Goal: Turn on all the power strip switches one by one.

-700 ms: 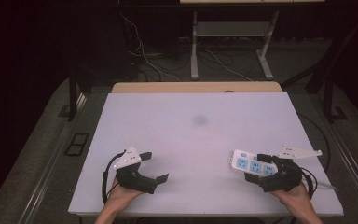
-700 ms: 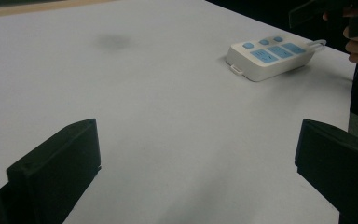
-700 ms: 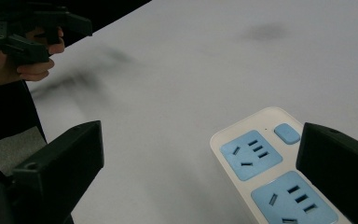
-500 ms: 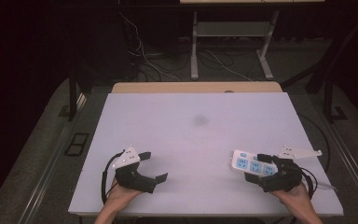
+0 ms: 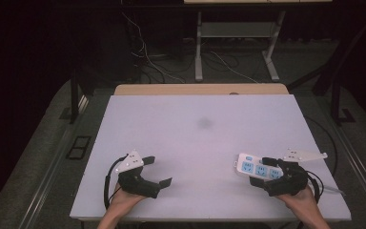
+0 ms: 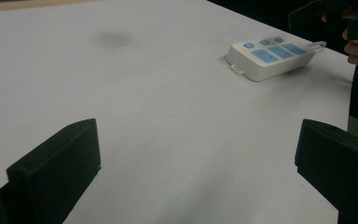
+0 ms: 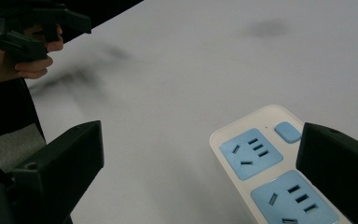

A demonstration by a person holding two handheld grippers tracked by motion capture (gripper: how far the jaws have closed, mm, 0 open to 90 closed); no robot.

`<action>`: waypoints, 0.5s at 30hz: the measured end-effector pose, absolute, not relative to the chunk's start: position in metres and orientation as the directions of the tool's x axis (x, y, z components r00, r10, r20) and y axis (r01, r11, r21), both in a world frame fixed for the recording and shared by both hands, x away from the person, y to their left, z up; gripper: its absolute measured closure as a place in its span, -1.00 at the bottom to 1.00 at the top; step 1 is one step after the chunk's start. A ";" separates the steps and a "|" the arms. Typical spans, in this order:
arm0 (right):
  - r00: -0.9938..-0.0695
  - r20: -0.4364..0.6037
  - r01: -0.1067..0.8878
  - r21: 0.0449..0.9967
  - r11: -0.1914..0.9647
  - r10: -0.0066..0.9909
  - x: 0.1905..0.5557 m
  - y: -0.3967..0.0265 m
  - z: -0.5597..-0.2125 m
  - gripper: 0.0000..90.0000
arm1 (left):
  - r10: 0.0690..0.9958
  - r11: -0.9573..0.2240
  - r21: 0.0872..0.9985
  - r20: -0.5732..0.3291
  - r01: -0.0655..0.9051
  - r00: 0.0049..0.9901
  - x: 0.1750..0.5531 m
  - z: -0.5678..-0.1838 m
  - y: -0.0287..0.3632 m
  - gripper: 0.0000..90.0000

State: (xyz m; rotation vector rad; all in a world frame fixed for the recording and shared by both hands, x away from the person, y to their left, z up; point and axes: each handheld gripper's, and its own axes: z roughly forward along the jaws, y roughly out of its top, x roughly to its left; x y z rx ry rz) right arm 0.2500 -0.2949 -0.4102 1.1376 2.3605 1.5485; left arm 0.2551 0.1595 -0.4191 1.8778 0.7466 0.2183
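Spreading wide across the near half, the pale matte table (image 5: 195,138) carries one thing: a white plastic power strip with blue socket faces (image 5: 255,168), lying at the near right, long axis running left-right. The right gripper (image 5: 271,171) sits right on it, jaws wide apart, one jaw overlapping its side, gripping nothing. The left gripper (image 5: 155,170), equally agape and empty, waits well apart.
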 end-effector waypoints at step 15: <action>-0.717 0.299 0.541 0.809 0.232 0.630 0.254 -0.295 -0.405 -0.99 | 0.603 -0.225 0.884 -0.205 0.411 0.771 0.257 -0.422 0.166 -1.00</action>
